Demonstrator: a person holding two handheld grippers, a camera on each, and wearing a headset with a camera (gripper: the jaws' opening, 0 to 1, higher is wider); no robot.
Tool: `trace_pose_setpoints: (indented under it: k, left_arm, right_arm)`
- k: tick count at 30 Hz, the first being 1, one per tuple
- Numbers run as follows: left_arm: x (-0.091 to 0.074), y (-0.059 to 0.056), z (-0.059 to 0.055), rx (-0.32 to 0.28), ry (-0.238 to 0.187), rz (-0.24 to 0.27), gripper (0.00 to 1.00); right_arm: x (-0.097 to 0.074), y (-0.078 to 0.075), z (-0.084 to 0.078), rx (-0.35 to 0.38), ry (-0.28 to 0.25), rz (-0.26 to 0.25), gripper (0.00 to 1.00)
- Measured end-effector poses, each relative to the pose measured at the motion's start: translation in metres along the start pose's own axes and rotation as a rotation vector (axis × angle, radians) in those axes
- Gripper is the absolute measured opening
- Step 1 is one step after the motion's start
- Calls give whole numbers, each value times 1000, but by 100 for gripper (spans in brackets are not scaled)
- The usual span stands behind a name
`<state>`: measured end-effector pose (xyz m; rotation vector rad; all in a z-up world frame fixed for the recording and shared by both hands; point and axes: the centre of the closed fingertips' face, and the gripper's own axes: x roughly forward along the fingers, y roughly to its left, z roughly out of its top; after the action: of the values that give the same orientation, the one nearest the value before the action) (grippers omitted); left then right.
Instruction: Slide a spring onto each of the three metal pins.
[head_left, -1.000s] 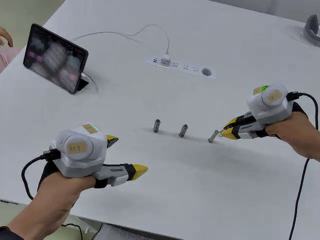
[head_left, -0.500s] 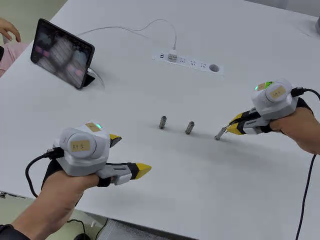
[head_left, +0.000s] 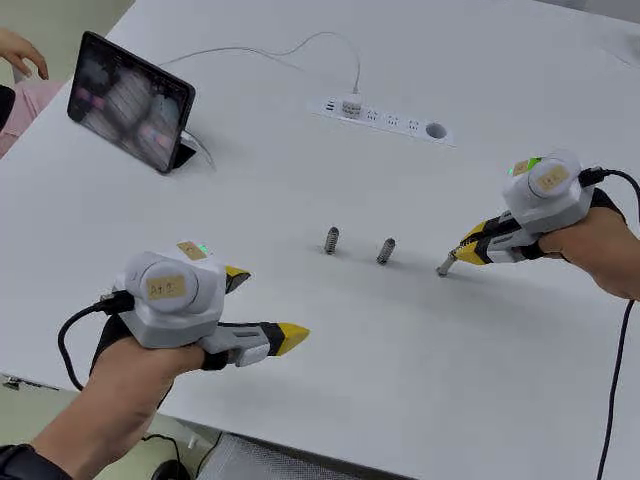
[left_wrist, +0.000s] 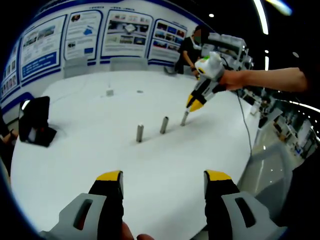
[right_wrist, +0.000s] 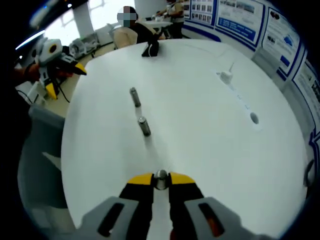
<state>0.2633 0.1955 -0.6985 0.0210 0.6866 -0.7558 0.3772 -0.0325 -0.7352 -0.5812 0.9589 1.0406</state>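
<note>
My right tongs (head_left: 464, 254) pinch the third pin (head_left: 446, 264), probably to steady it, while my left tongs (head_left: 268, 306) hang wide open and empty, well clear.

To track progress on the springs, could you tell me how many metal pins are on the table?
3: the left pin and middle pin stand free, side by side; the right pin sits between the right gripper tongs' tips.

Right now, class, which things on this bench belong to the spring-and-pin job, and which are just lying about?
Job: first sprung pin; second sprung pin; third pin, clamped in right gripper; left gripper, open.
Lying about: tablet; power strip; white cable.
</note>
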Motion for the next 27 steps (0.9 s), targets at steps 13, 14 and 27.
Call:
trace_pose_setpoints:
  k: [13,14,27]
  left_arm:
    - [-3,5,-3,4,11,4,65]
    - [-3,5,-4,4,12,5,65]
    - [-3,7,-2,-1,15,12,65]
  right_arm:
    - [16,-2,0,-7,18,22,13]
    - [18,-1,0,-10,21,24,13]
    - [33,-1,-11,-24,49,38,13]
